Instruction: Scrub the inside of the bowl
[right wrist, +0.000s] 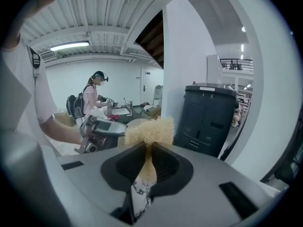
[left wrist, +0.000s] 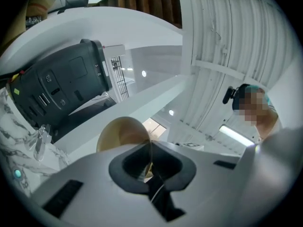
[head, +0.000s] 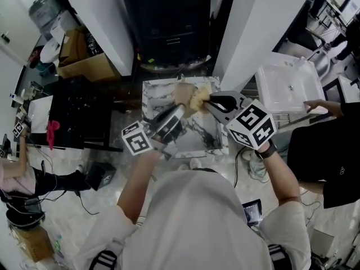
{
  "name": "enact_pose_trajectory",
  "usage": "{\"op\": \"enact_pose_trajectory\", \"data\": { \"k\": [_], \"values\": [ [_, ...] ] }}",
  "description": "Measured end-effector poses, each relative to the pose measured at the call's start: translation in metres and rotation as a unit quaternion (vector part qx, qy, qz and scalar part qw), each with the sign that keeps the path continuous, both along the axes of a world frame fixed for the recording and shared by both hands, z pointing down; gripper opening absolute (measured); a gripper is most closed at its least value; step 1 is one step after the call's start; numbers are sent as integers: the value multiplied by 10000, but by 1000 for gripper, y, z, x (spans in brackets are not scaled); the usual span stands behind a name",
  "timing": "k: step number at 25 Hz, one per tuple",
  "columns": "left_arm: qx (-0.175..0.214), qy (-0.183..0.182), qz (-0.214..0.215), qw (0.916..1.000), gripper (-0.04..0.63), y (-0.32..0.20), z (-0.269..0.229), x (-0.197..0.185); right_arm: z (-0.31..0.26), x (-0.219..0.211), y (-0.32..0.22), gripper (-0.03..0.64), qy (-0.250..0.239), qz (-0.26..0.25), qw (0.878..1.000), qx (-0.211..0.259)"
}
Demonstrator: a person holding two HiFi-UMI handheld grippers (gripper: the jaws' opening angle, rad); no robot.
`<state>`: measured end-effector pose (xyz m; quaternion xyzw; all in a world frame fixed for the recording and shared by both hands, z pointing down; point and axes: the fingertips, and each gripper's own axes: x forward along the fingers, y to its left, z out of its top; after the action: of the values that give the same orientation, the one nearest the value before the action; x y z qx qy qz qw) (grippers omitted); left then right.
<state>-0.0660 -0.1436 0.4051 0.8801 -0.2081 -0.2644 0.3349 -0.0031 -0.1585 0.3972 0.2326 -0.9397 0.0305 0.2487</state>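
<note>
A tan bowl (head: 182, 93) is held tilted above the marble table (head: 194, 145). My left gripper (head: 178, 109) is shut on its rim. In the left gripper view the thin rim runs between the jaws (left wrist: 150, 156), and the bowl (left wrist: 122, 132) stands just beyond them. My right gripper (head: 211, 101) is shut on a yellow fibrous scrubber (head: 201, 98), which meets the bowl's right side. In the right gripper view the scrubber (right wrist: 149, 130) bulges out past the jaws (right wrist: 147, 157), with the left gripper (right wrist: 102, 129) just behind it.
A black bin (head: 169, 21) stands behind the table between white walls. A white sink (head: 289, 86) is at the right, where another person's hand (head: 319, 107) reaches. At the left are a black table (head: 79, 114) and a cardboard box (head: 84, 66).
</note>
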Motion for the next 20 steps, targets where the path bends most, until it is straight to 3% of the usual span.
{"op": "enact_pose_trajectory", "data": {
  "k": [6, 10, 16, 20],
  "values": [
    [66, -44, 391, 9992, 20, 21, -2, 26, -4, 22, -36, 49, 2, 481, 9988, 131],
    [63, 256, 302, 9992, 20, 22, -11, 21, 20, 39, -46, 49, 163, 711, 9973, -44],
    [54, 309, -40, 9995, 20, 10, -14, 6, 33, 38, -24, 49, 242, 495, 9983, -203],
    [45, 196, -120, 9997, 21, 7, -10, 6, 21, 26, -7, 49, 283, 207, 9994, -13]
  ]
}}
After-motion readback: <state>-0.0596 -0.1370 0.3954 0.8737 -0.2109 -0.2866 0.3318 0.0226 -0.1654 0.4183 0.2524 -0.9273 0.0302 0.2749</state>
